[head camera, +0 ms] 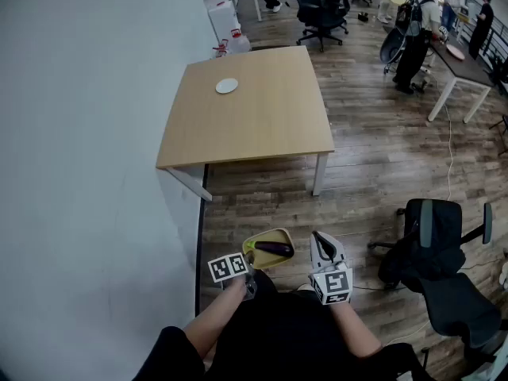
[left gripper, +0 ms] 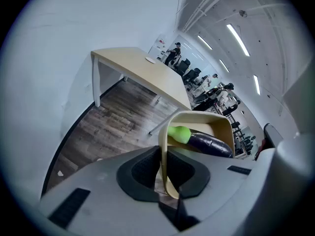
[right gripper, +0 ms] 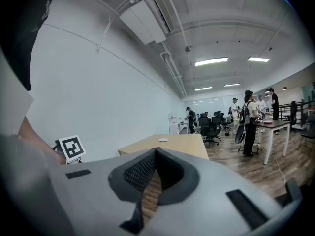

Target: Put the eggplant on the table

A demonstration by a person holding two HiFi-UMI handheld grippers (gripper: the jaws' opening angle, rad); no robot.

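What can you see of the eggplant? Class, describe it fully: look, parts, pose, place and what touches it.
The eggplant is long, glossy and dark purple, with a bright green cap at one end; it looks like a plastic toy. It lies on its side inside a cream bowl. The left hand-held gripper is shut on the bowl's rim and does not touch the eggplant. The eggplant is held above the wooden floor, not yet on the table.
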